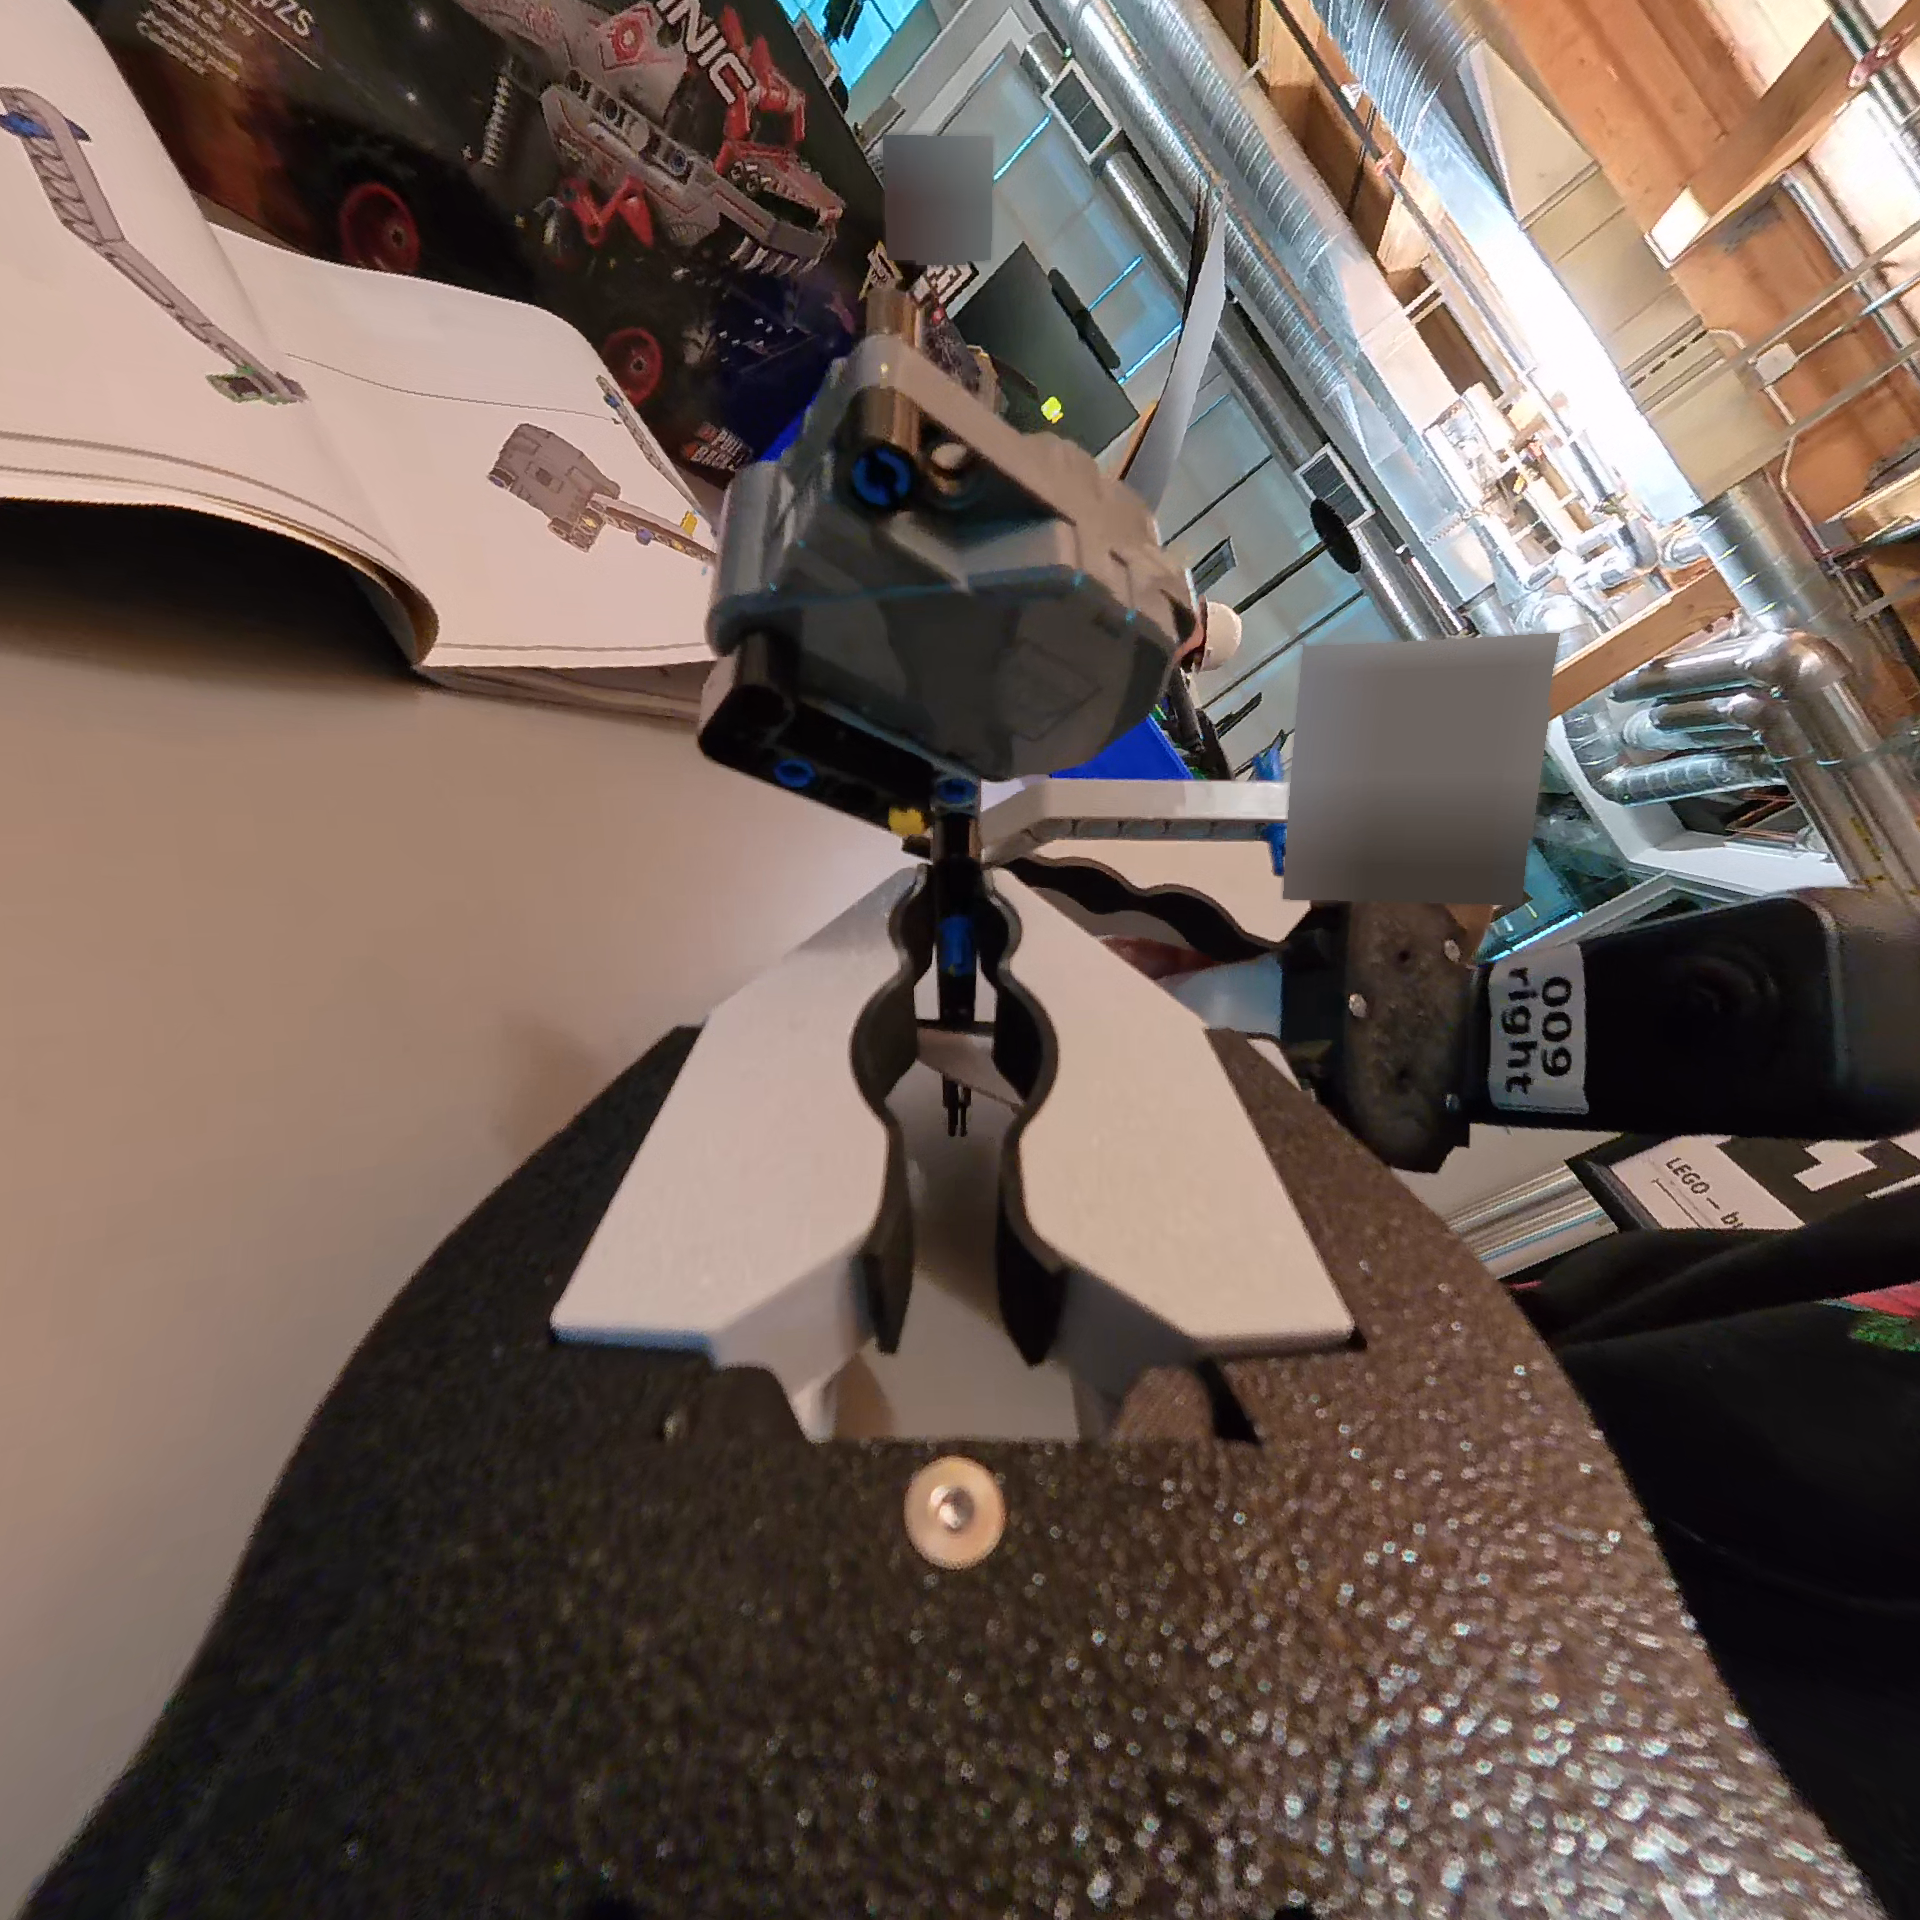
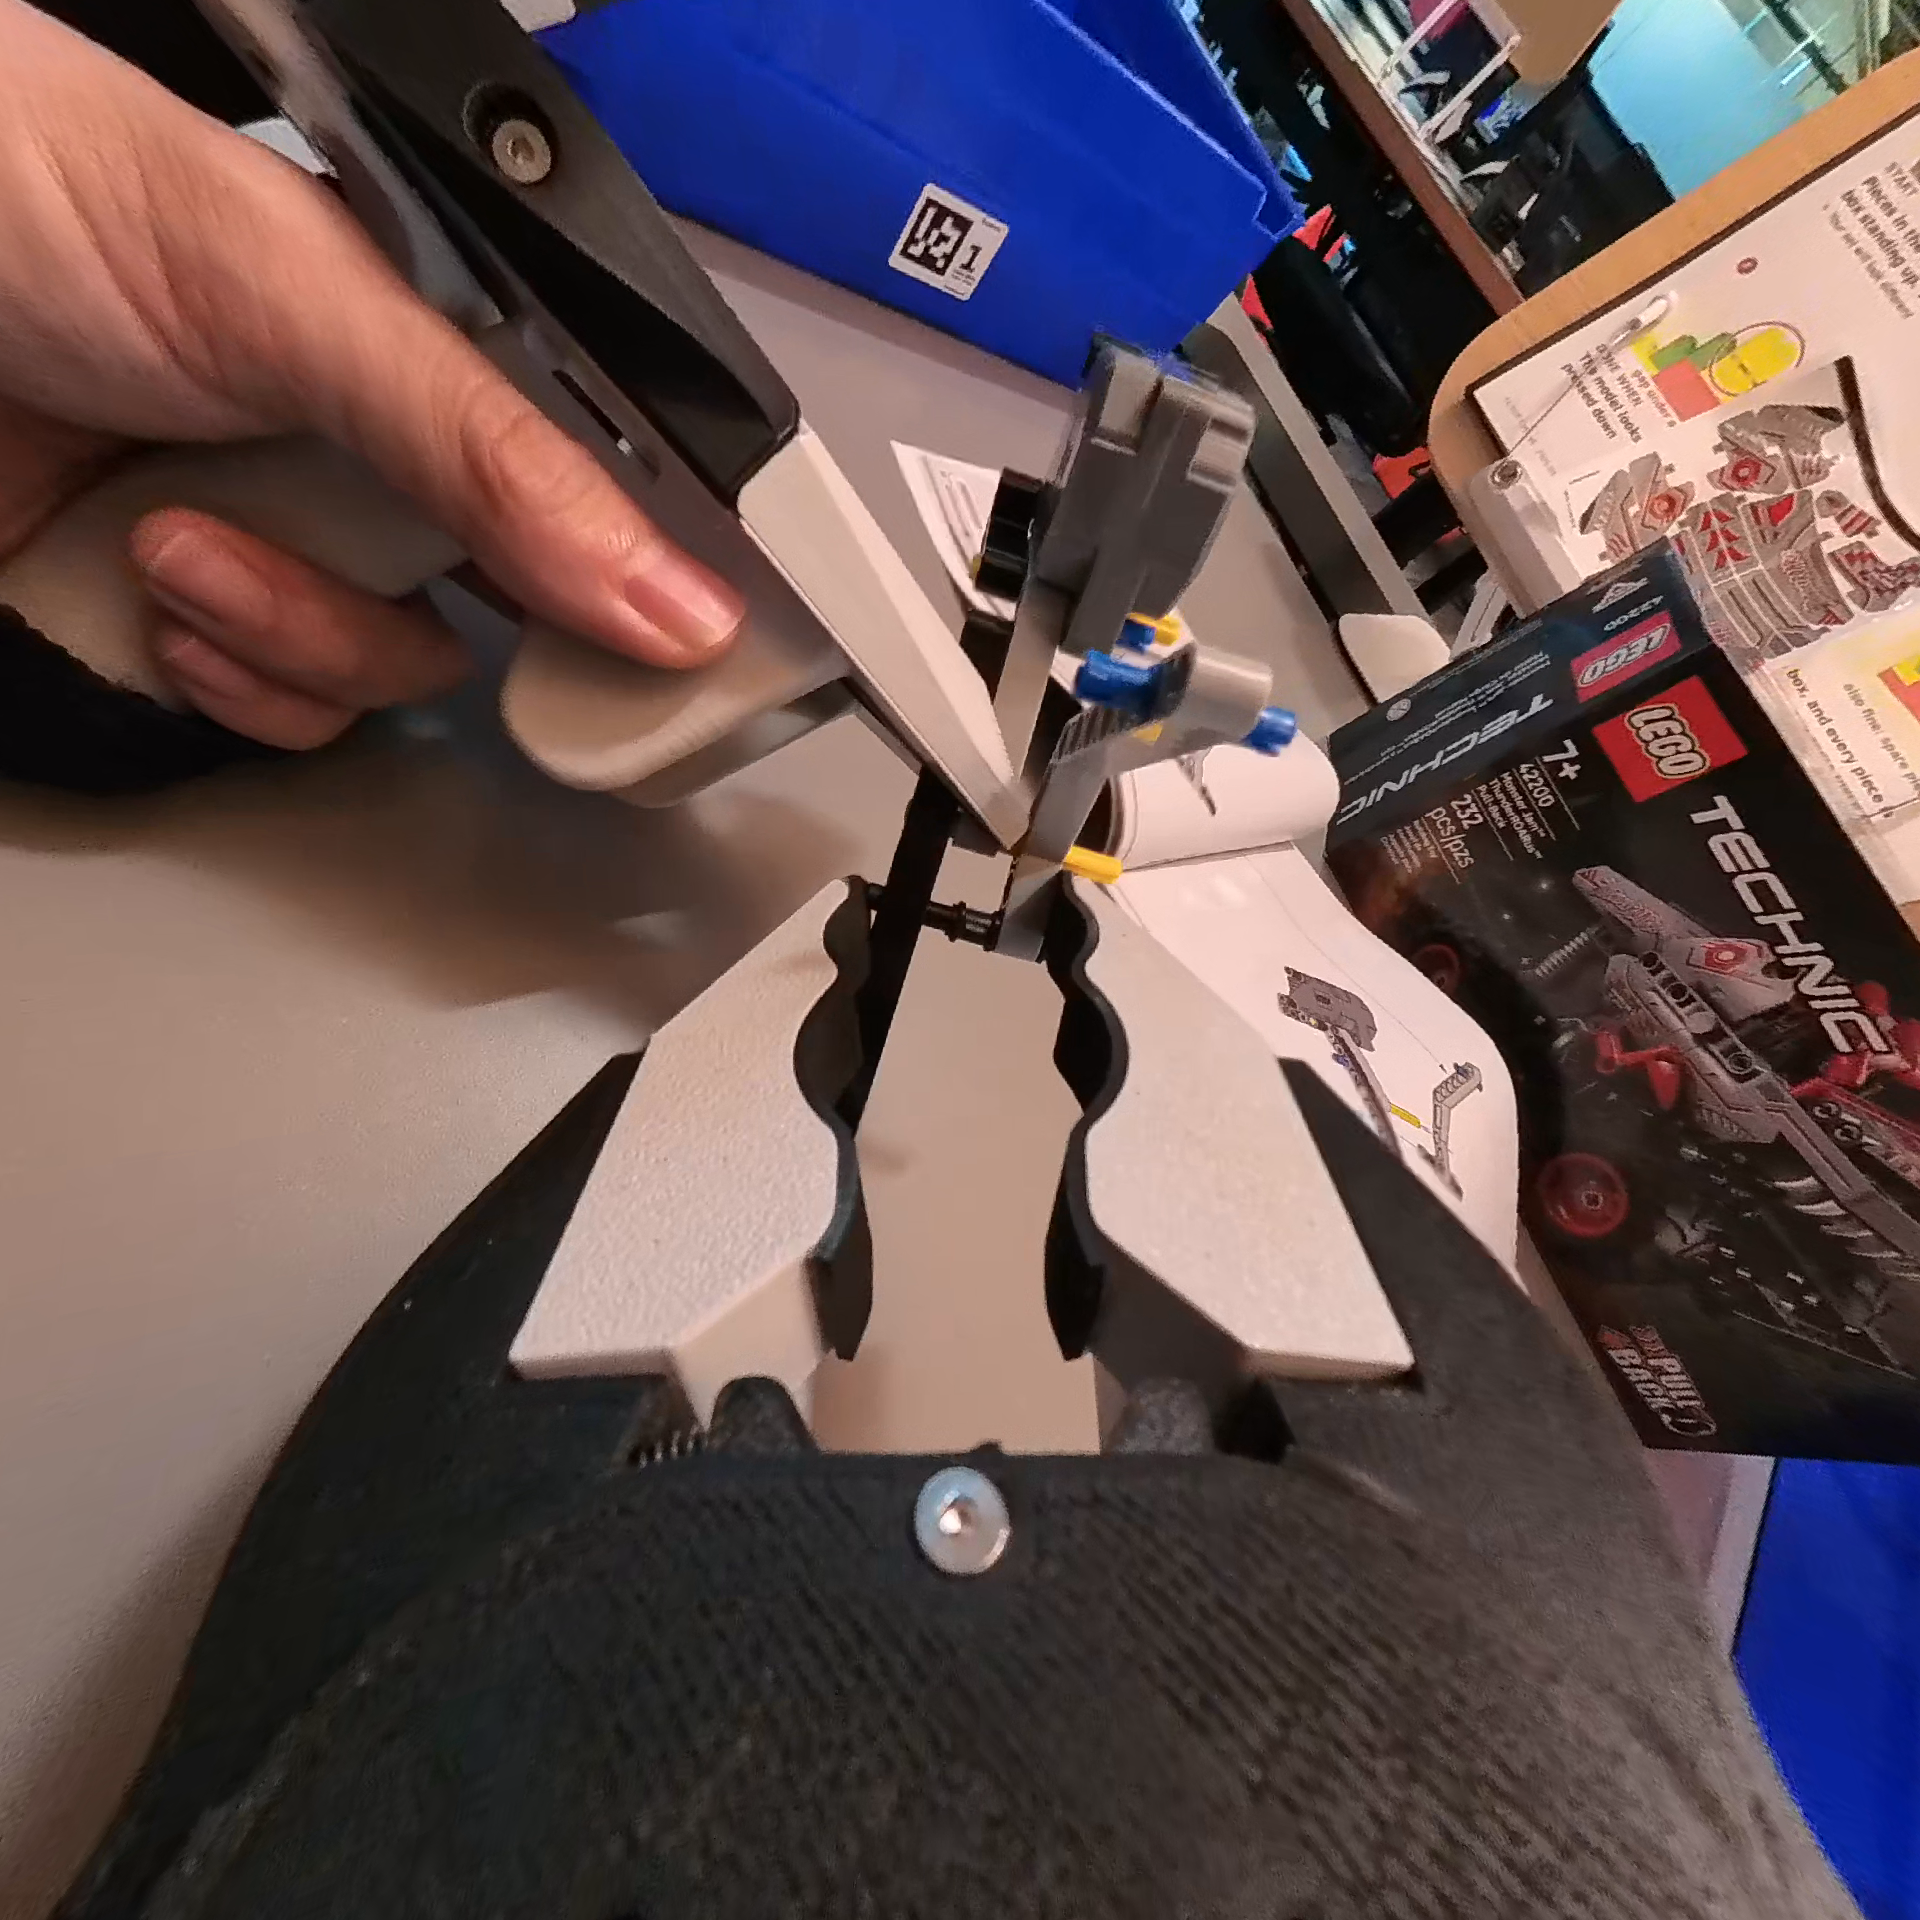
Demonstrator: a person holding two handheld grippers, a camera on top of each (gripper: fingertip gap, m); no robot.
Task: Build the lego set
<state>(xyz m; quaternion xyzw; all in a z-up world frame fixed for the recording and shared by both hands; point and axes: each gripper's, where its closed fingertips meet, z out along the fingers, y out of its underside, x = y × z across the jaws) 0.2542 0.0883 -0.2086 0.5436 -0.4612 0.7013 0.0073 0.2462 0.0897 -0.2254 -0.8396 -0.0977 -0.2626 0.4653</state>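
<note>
1. Holding the half-built lego model (image 1: 940, 613) off the pale grey desk (image 1: 312, 935), the left tongs (image 1: 951, 935) are closed on a thin black beam (image 1: 951, 904) that hangs down from the model's dark grey, rounded motor block; the model sits in the upper middle of the left wrist view.
2. In the right wrist view the right tongs (image 2: 956, 925) bracket the lower end of the same assembly near frame centre: the black beam (image 2: 904, 935) lies against one pad, a light grey beam (image 2: 1039, 883) against the other, and a short black pin (image 2: 956, 920) bridges the two. They seem to be pinching these parts together, though the wide gap farther back leaves it unclear how firm the grip is.
3. My reading is that the pin is being seated, so the squeeze should run straight along the pin's axis; a skewed push would likely bend the thin beam sideways.
4. The left tongs should hold steady as the anchor, since their grip is narrow and the heavy block above could pivot.
5. Blue pins (image 2: 1117, 681) and a yellow axle (image 2: 1091, 862) stick out close by; keep the pads off them.
6. A person's hand (image 2: 312, 416) works the left tool's handle at the upper left of the right wrist view.
7. The open white instruction booklet (image 1: 312, 395) lies at the upper left of the left wrist view, with the dark set box (image 2: 1662, 987) at the right of the right wrist view and a blue plastic bin (image 2: 883, 156) at the top.
</note>
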